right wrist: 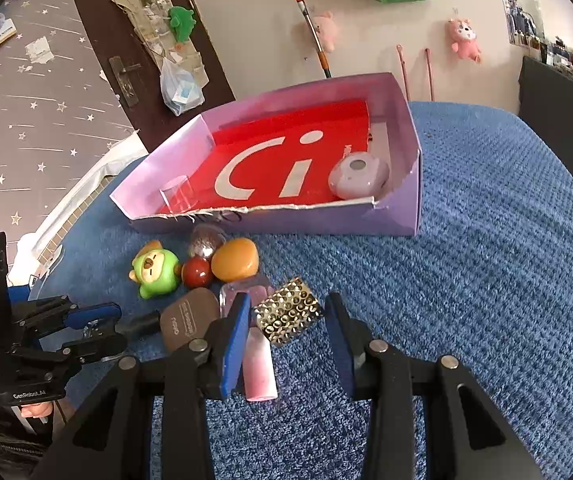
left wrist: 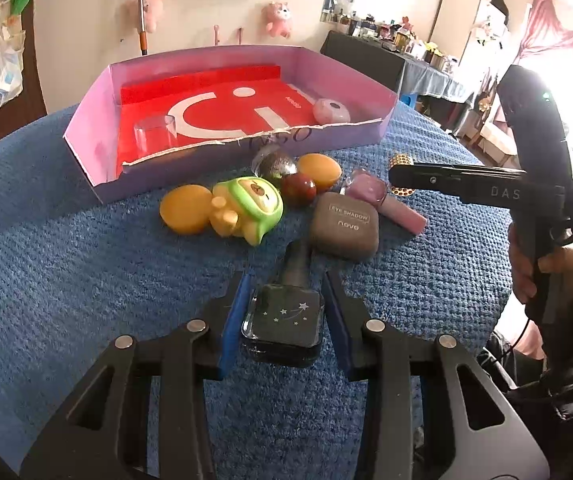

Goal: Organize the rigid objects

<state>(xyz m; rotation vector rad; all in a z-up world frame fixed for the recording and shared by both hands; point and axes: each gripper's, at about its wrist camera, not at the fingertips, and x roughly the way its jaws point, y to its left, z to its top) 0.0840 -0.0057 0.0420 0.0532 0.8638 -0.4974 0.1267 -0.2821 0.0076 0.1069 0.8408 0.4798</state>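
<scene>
Here the left tool (left wrist: 284,312) grips a square dark glass nail-polish bottle (left wrist: 282,326) printed with silver stars, while the right tool (right wrist: 286,320) is closed around nothing.

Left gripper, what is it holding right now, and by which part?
The left gripper is closed on the dark nail polish bottle, its blue pads against the two sides of the square glass body; the black cap points away, toward the eyeshadow case.
</scene>
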